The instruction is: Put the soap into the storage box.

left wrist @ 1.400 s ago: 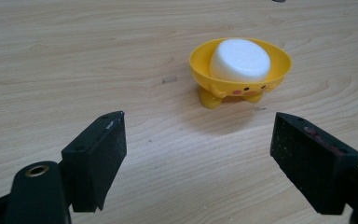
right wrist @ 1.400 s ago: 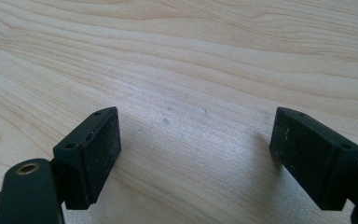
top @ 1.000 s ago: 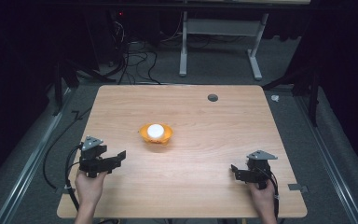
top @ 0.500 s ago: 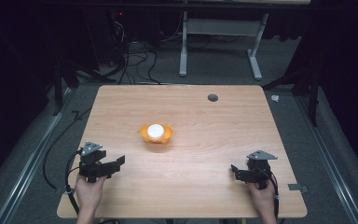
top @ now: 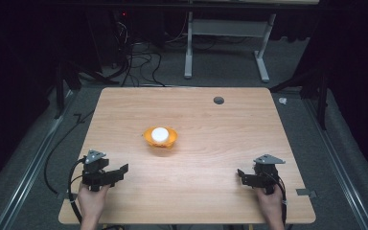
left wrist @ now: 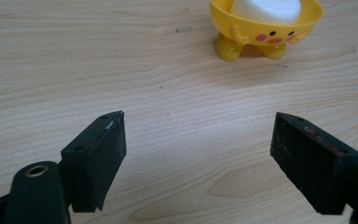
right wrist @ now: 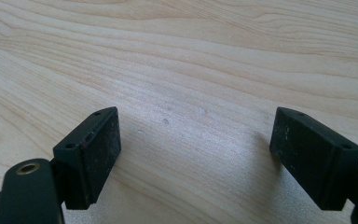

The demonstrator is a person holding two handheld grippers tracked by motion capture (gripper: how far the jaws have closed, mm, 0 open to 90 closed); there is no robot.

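A yellow chick-shaped cup stands upright near the middle of the wooden table, with a white round piece inside it. In the left gripper view the cup sits at the top right, well ahead of the jaws. My left gripper rests at the table's front left, open with nothing between its fingers, jaws pointing right toward the middle. At the front right my right gripper is also open over bare wood, jaws pointing left. The left gripper and the right gripper both show wide gaps.
A small dark round hole lies in the table near its back right. Beyond the far edge are cables and a white frame leg on grey floor. Metal rails run along both sides.
My left gripper has drawn back slightly toward the table's front edge. The right gripper and the cup have stayed put.
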